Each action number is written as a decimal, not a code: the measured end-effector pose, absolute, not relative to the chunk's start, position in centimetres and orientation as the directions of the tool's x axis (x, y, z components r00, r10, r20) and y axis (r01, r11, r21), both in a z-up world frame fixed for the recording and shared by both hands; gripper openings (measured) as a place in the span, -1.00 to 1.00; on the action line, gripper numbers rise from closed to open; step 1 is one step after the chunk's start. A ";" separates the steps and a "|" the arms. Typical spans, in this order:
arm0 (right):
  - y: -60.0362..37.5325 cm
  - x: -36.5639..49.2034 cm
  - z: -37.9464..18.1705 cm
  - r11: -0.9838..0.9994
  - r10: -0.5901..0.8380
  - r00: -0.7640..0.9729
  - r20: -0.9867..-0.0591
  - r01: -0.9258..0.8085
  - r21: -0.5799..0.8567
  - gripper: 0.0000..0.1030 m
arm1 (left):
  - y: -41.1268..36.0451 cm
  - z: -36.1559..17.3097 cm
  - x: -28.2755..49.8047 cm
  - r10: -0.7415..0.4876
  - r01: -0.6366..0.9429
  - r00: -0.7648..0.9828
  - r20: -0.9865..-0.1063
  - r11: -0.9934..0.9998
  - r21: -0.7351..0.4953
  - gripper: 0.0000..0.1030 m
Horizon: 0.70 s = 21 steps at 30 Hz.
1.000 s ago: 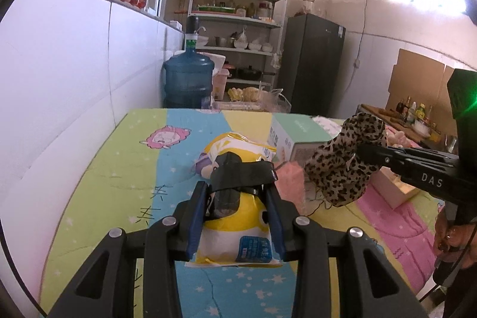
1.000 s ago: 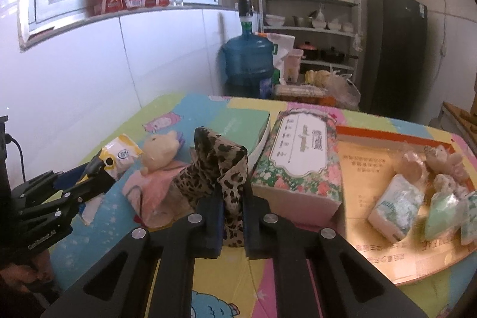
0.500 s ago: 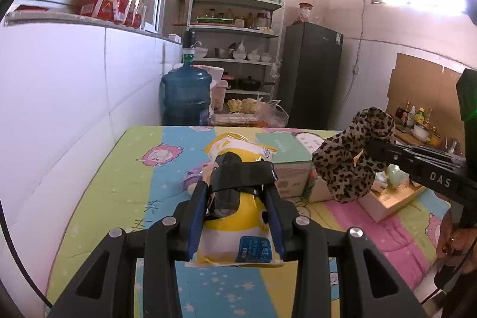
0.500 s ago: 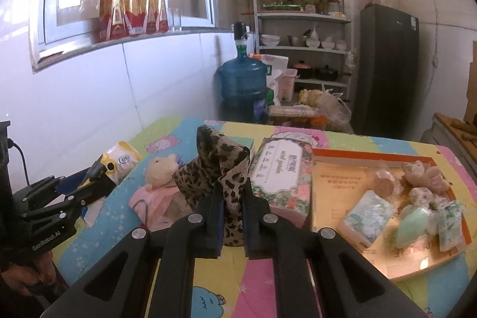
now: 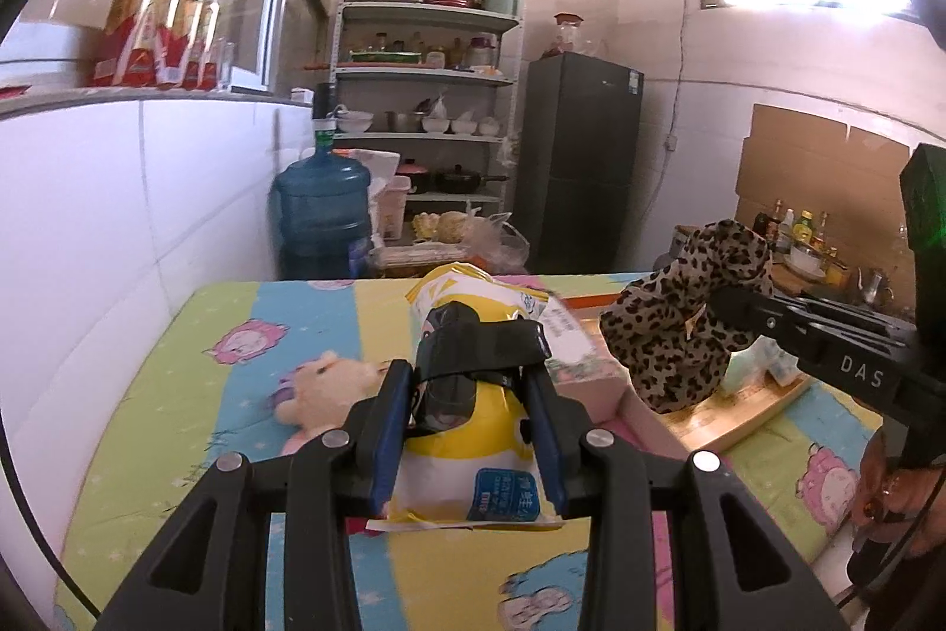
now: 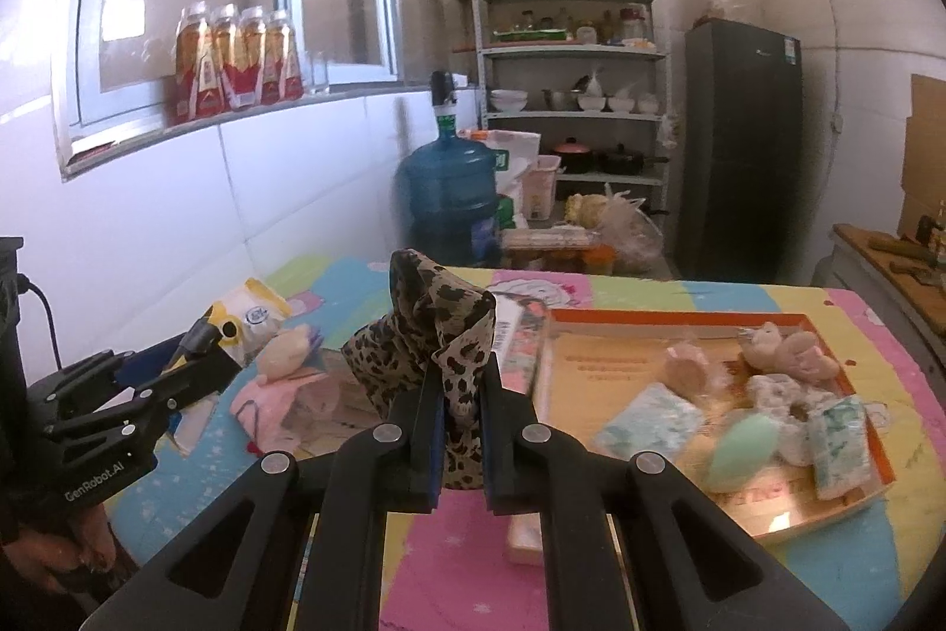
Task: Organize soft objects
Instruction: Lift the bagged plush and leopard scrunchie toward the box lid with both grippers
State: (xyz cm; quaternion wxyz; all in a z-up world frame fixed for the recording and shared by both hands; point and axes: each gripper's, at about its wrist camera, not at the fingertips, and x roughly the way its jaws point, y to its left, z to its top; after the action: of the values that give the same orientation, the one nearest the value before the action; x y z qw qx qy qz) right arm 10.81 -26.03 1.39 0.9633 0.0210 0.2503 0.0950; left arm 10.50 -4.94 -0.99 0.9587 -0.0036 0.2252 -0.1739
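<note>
My left gripper is shut on a yellow and white snack bag, held above the cartoon tablecloth. In the right wrist view that gripper and bag show at the left. My right gripper is shut on a leopard-print cloth, which hangs bunched over the table; the left wrist view shows the cloth at the right. An orange tray on the right holds tissue packs, a green sponge and small plush toys.
A plush toy on pink cloth and a floral tissue box lie between the grippers. A white tiled wall runs along the left. A blue water jug, shelves and a dark fridge stand beyond the table's far end.
Both grippers have risen and drawn back from the table, each keeping its hold. The table, tissue box and tray now sit lower and farther away in both views.
</note>
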 end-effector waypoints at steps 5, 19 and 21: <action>-28.8 10.0 1.7 0.987 0.160 0.874 -0.459 -0.132 0.092 -0.82 | -7.4 -0.4 10.8 -0.363 0.361 0.831 -0.422 0.928 -0.089 -0.25; -36.9 8.9 2.0 0.992 0.066 0.901 -0.430 -0.014 0.123 -0.82 | -15.2 -0.2 11.7 -0.437 0.448 0.793 -0.426 0.890 -0.079 -0.25; -37.9 8.9 2.1 0.992 0.053 0.903 -0.426 0.000 0.123 -0.82 | -16.3 -0.3 11.9 -0.445 0.458 0.786 -0.429 0.885 -0.079 -0.25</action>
State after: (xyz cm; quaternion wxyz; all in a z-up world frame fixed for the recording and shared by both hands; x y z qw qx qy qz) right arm 8.87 -37.94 2.06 0.9737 0.0598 0.2194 0.0137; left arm 11.89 -16.33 -0.33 0.9449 0.0146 0.2234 -0.2390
